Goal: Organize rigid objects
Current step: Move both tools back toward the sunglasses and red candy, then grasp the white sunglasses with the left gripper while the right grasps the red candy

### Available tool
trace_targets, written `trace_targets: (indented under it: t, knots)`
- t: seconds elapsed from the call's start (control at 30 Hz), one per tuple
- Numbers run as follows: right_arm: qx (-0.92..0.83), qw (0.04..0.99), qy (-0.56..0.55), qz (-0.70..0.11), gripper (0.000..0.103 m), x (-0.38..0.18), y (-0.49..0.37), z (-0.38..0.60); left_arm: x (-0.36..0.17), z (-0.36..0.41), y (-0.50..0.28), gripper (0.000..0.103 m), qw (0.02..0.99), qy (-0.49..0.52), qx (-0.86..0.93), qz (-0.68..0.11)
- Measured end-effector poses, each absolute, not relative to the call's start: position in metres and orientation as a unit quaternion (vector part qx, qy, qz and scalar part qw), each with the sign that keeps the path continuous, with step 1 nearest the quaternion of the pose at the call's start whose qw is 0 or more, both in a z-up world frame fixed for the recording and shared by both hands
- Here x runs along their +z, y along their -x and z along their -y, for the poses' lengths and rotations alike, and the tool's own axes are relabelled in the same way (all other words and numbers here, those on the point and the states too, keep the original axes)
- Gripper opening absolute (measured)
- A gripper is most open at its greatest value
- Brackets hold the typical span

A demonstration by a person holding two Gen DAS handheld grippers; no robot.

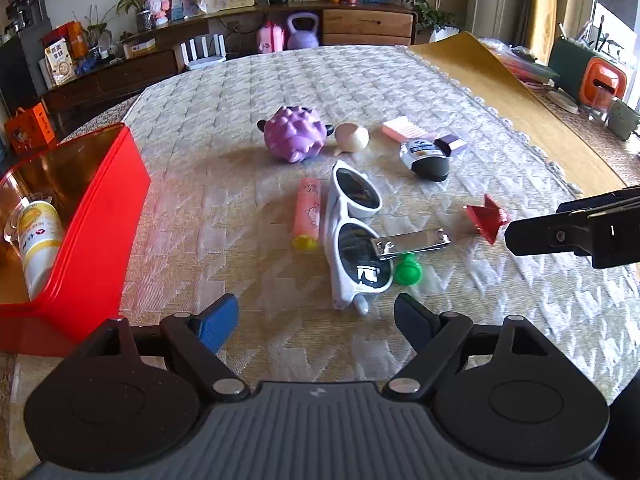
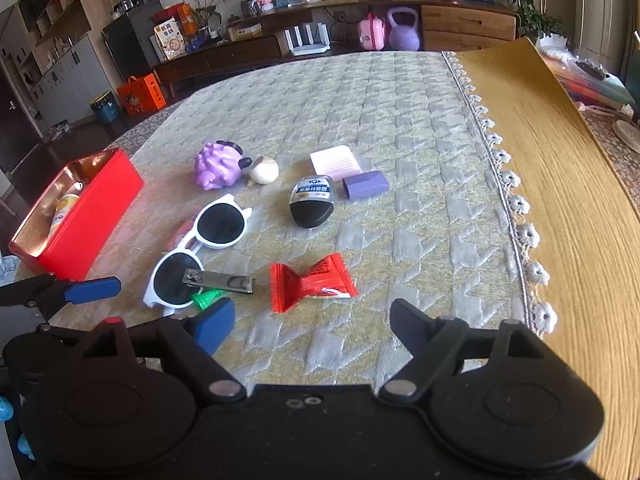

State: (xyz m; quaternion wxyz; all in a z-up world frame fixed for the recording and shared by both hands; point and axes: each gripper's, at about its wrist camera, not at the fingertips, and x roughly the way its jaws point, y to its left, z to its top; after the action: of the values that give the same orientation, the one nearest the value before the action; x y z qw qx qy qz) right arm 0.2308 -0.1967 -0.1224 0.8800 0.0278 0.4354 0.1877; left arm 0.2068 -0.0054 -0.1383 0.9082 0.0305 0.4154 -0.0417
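White sunglasses [image 1: 356, 236] lie mid-table with a metal nail clipper [image 1: 412, 243] across one lens and a green piece [image 1: 408, 270] beside it. A pink tube [image 1: 307, 213], a purple spiky toy [image 1: 294, 134], a cream ball [image 1: 352, 137], a black-and-silver case [image 1: 426, 159], a pink pad [image 1: 404, 129], a purple block [image 1: 451, 145] and a red wrapped candy [image 1: 487, 218] lie around. A red box [image 1: 102, 216] at the left holds a yellow-white bottle [image 1: 38, 240]. My left gripper [image 1: 316, 316] is open and empty just before the sunglasses. My right gripper [image 2: 312, 320] is open and empty just before the candy [image 2: 312, 286].
The quilted cloth [image 2: 380, 128] covers the table; a yellow mat [image 2: 560, 168] lies along its right side. A sideboard [image 2: 468, 26] with clutter stands beyond the far edge. The red box [image 2: 84, 216] sits near the table's left edge.
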Motion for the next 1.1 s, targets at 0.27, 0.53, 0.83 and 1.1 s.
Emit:
trace_targets:
  t: [0.27, 0.53, 0.83, 1.1]
  knots:
    - [0.184, 0.878, -0.036, -0.440, 0.080, -0.126, -0.243, 0.192, -0.141, 0.009, -0.214, 0.084, 0.910, -0.031, -0.051, -0.409]
    - [0.133, 0.886, -0.067, -0.440, 0.076, -0.125, -0.258, 0.195, -0.140, 0.014, -0.221, 0.072, 0.913, -0.031, -0.062, -0.402]
    - [0.095, 0.889, -0.041, -0.447, 0.064, -0.136, -0.262, 0.183, -0.139, 0.021, -0.225, 0.055, 0.913, -0.034, -0.084, -0.399]
    - [0.105, 0.895, -0.013, -0.434, 0.044, -0.137, -0.253, 0.184, -0.139, 0.028, -0.227, 0.037, 0.914, -0.047, -0.094, -0.393]
